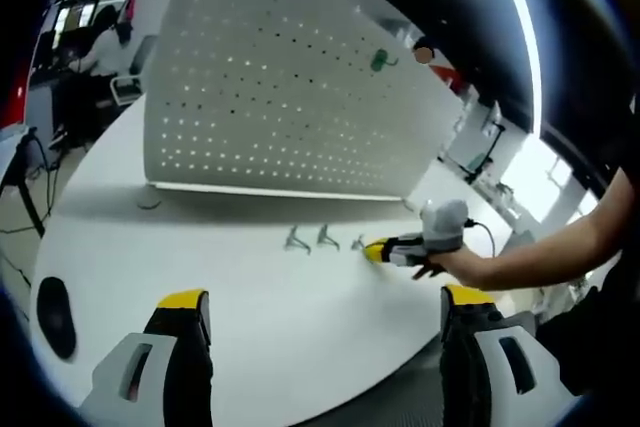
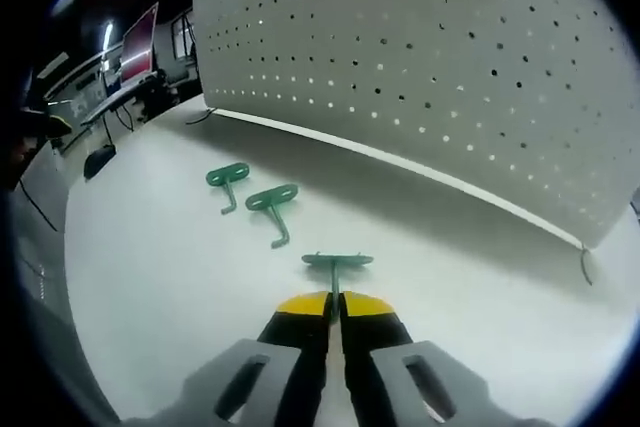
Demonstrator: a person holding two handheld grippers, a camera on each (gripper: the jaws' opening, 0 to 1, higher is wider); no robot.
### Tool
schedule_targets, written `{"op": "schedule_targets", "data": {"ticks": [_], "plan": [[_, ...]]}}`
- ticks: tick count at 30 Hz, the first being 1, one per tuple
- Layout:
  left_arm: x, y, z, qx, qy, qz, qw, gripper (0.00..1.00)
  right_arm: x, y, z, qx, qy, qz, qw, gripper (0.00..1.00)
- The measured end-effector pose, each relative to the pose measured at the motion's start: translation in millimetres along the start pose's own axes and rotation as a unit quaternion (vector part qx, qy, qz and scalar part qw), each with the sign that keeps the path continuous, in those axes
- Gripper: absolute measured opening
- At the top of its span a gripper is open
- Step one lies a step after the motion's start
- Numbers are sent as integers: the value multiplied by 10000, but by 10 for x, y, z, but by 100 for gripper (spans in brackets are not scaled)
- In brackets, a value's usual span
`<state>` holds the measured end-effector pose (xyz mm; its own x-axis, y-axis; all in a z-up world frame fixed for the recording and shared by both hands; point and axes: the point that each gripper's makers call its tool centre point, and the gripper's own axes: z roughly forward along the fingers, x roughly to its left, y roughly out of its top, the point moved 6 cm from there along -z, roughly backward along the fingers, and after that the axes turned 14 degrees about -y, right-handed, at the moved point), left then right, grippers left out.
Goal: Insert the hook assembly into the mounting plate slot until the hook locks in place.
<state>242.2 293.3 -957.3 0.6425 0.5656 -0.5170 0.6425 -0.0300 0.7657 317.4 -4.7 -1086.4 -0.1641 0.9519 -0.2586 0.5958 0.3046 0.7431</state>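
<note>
A white perforated mounting plate (image 1: 280, 87) stands upright across the white table (image 1: 230, 277), and one green hook (image 1: 381, 60) hangs near its upper right. In the right gripper view the plate (image 2: 430, 67) rises just beyond three green hooks lying flat. My right gripper (image 2: 334, 304) is shut on the stem of the nearest hook (image 2: 337, 261), low on the table. The other two hooks (image 2: 228, 179) (image 2: 272, 201) lie to the left of it. In the left gripper view a hand holds the right gripper (image 1: 376, 251) at the row of hooks (image 1: 297, 239). My left gripper (image 1: 325, 299) hovers open, back from them.
A black oval object (image 1: 55, 315) lies near the table's left edge. A thin cable (image 2: 585, 265) lies by the plate's right foot and another cable (image 1: 148, 205) by its left foot. Desks with monitors (image 2: 140, 42) stand behind on the left.
</note>
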Motion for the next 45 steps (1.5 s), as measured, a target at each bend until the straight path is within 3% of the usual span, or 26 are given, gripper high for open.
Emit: {"op": "schedule_targets", "data": {"ticks": [1,3,10,13,19,21,22,23,24,29,33,37,39,41,45], "plan": [[-1,3,-5,4,0,17,10000,96,7,41,-13,-139,45,118,9998,0],[-4,16,-29,-13,23,43,10000,96,43,88,-99,-45,132,547,9984,0],[10,31,-36,-50,40,67,10000,96,26,315,-263,-219,328,1152,9926,0],[11,74,-17,-43,-5,121,9999,96,-115,475,-352,-487,77,1229,9912,0],[2,233,2,-86,-62,377,9992,96,-225,713,-527,-664,171,1725,9826,0],[-12,269,21,-56,-62,484,9988,96,-237,823,-625,-847,204,2009,9757,0],[-14,290,29,-37,-61,578,9983,97,-256,903,-700,-976,209,2267,9688,0],[-16,295,30,-40,-69,597,9982,96,-257,922,-724,-993,228,2299,9679,0],[-21,304,32,-55,-79,606,9981,96,-244,998,-809,-1023,337,2490,9625,0],[-91,358,63,-189,-176,707,9972,95,-101,1108,-988,-979,805,2722,9539,0],[-142,404,79,-249,-258,787,9963,94,96,1096,-1126,-777,1308,3105,9383,0],[-179,445,105,-273,-331,874,9952,89,313,1046,-1250,-466,1817,3240,9273,0],[-182,464,115,-281,-372,895,9949,86,387,1022,-1283,-372,1950,3205,9262,0],[-193,500,120,-391,-417,850,9947,83,500,1012,-1349,-246,2232,3322,9161,0],[-266,525,160,-355,-637,966,9926,74,651,1024,-1440,-137,2524,3195,9133,0]]}}
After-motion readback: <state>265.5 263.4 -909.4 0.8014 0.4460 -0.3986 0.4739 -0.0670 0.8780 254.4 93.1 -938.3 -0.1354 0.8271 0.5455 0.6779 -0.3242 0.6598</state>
